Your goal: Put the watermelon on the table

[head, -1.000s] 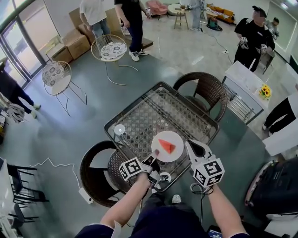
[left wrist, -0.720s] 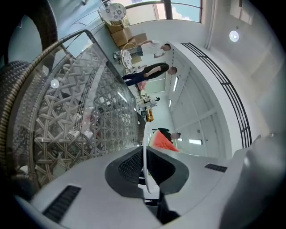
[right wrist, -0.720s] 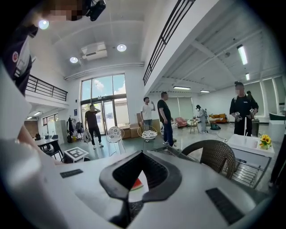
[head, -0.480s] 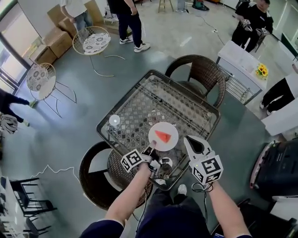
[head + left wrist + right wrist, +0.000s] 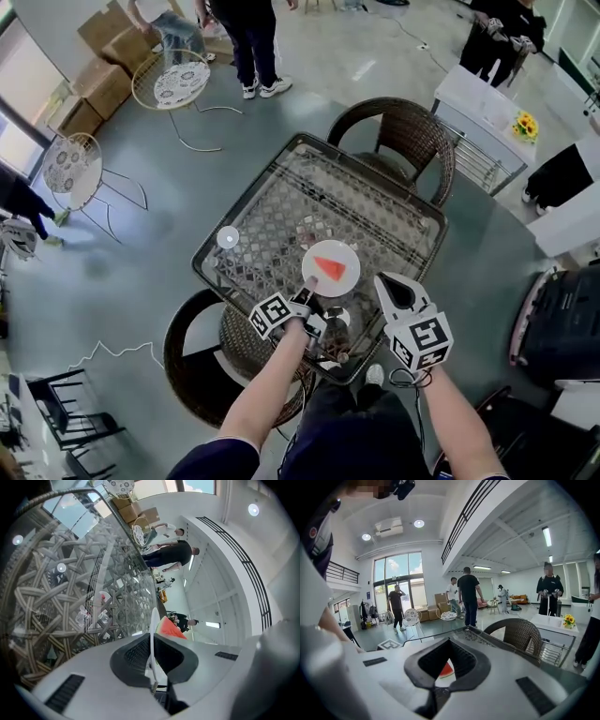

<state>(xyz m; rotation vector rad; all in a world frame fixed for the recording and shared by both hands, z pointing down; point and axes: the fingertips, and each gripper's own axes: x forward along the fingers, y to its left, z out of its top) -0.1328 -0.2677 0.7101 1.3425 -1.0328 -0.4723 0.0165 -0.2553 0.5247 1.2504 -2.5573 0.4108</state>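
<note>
A red watermelon wedge (image 5: 331, 268) lies on a white plate (image 5: 345, 255) just over the near part of the glass-topped wicker table (image 5: 250, 202). My left gripper (image 5: 305, 298) is shut on the plate's near rim. In the left gripper view the plate (image 5: 154, 620) stands edge-on between the pads, next to the glass, with the wedge (image 5: 171, 629) beyond it. Whether the plate touches the glass I cannot tell. My right gripper (image 5: 387, 278) hangs to the plate's right, jaws shut and holding nothing. Through the gap behind its tips (image 5: 449, 641) the wedge (image 5: 446, 669) shows.
A small white round thing (image 5: 228, 237) lies near the table's left corner. Wicker chairs stand at the far side (image 5: 398, 141) and the near left (image 5: 211, 352). A white side table with yellow flowers (image 5: 525, 124) is at the right. People (image 5: 246, 28) and wire chairs (image 5: 169, 84) are behind.
The plate with the watermelon has come down toward the glass top, still held by the left gripper. The right gripper has sunk a little alongside it.
</note>
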